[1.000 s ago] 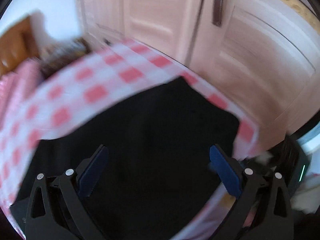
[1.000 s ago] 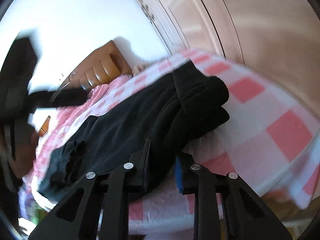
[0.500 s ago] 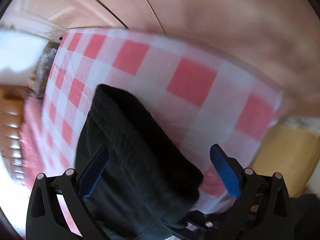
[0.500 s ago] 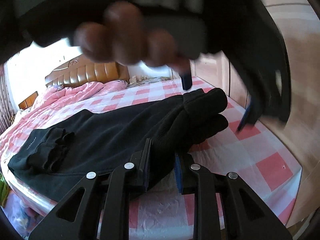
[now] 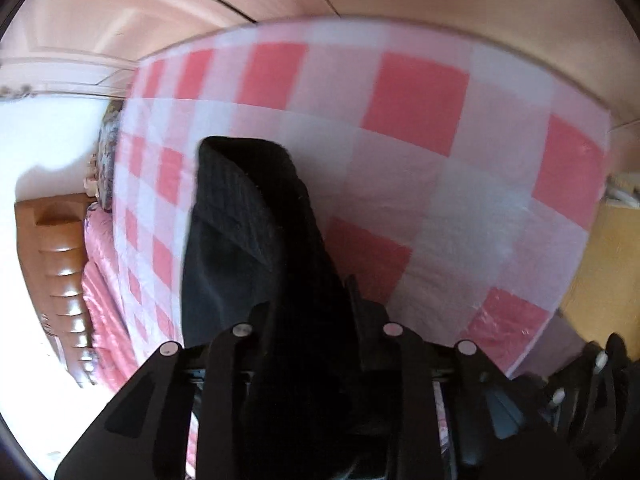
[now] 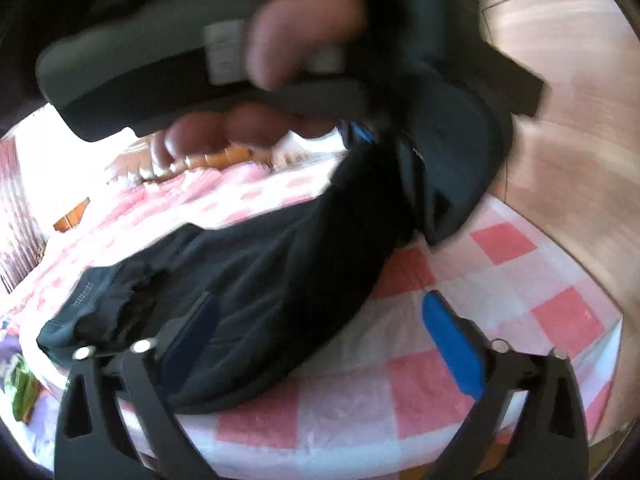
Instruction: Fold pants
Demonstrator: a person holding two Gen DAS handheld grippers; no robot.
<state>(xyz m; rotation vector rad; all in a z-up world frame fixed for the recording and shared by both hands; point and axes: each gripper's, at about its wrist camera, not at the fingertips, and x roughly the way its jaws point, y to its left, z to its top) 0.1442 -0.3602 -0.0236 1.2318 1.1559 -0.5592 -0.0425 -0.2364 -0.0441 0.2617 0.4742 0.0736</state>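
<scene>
A: Where were the pants (image 6: pixel 256 280)?
B: On the checked bed (image 5: pixel 472 208), long axis toward the headboard (image 5: pixel 60 264). The left gripper (image 5: pixel 316 320) had just closed, clamping the cuff end; the right gripper (image 6: pixel 320 332) had just opened, released, fabric beside its left pad.
A: Room?
B: Bare bed right of the cuffs; edge near.

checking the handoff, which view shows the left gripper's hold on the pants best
The left wrist view: the left gripper is shut on the pants, with cloth filling the jaws. The right wrist view shows only the hand and gripper body, blurred, above the pants.
</scene>
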